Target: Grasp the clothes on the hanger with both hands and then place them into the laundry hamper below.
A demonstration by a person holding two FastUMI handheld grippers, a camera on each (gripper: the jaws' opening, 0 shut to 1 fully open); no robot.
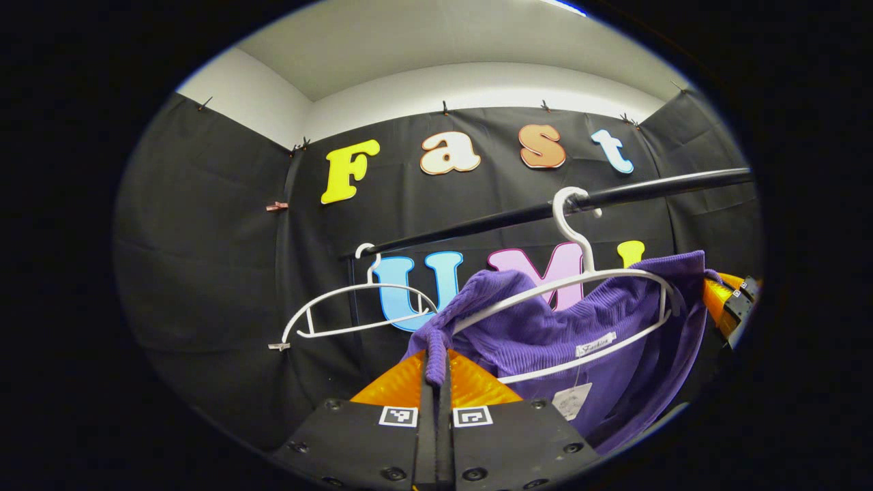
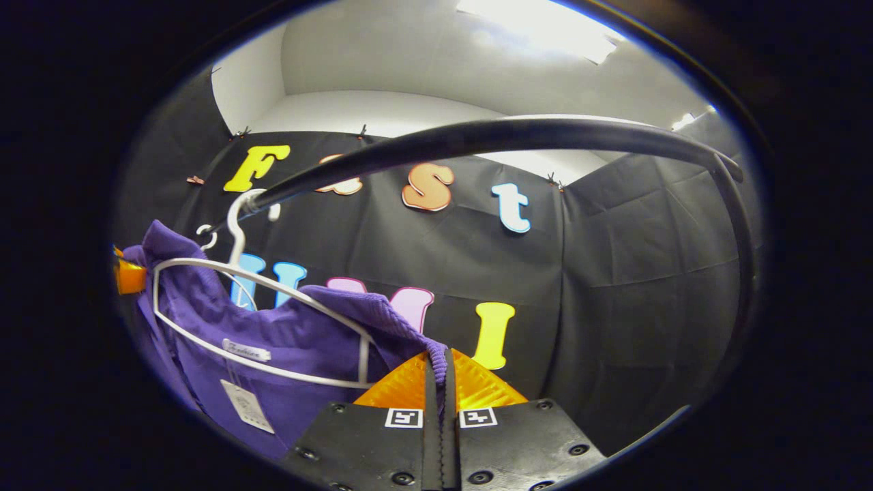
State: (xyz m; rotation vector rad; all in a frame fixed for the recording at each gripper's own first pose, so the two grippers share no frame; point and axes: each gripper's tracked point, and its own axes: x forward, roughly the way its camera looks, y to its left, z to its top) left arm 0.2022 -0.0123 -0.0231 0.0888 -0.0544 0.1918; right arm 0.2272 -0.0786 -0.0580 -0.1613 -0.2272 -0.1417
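1. The purple sweater (image 1: 545,334) hangs on a white hanger (image 1: 586,273) whose hook sits over a black rail (image 1: 648,191) running across the booth in front of the black cloth wall (image 1: 204,259).
2. In the left gripper view, the left claw (image 1: 436,368) is clenched on a bunched fold of the sweater's shoulder edge; the fabric is pinched between both fingers, which stand nearly together.
3. In the right gripper view, the right claw (image 2: 440,372) is likewise clenched on the sweater (image 2: 286,341), with a ribbed purple edge pressed between its two fingers at the opposite shoulder.
4. The hanger's wire frame (image 2: 259,320) lies across the sweater's open neckline, so it stands between the two grips; the cloth is draped over its upper arm on both sides.
5. A sewn label (image 1: 595,344) sits at the inside of the neck, and a paper tag (image 1: 571,401) dangles just below it. Both also appear in the right gripper view, the label (image 2: 245,350) above the tag (image 2: 247,407).
6. A second white hanger (image 1: 354,310) hangs bare from the same rail, to the left of the sweater in the left gripper view and well apart from either claw.
7. At the far right edge of the left gripper view, part of the other gripper (image 1: 733,303) shows beside the sweater's shoulder.
8. The rail (image 2: 491,136) curves overhead in the right gripper view and bends down into an upright post at the right.
9. Small clips pin the cloth wall to the white wall (image 1: 477,85) above.
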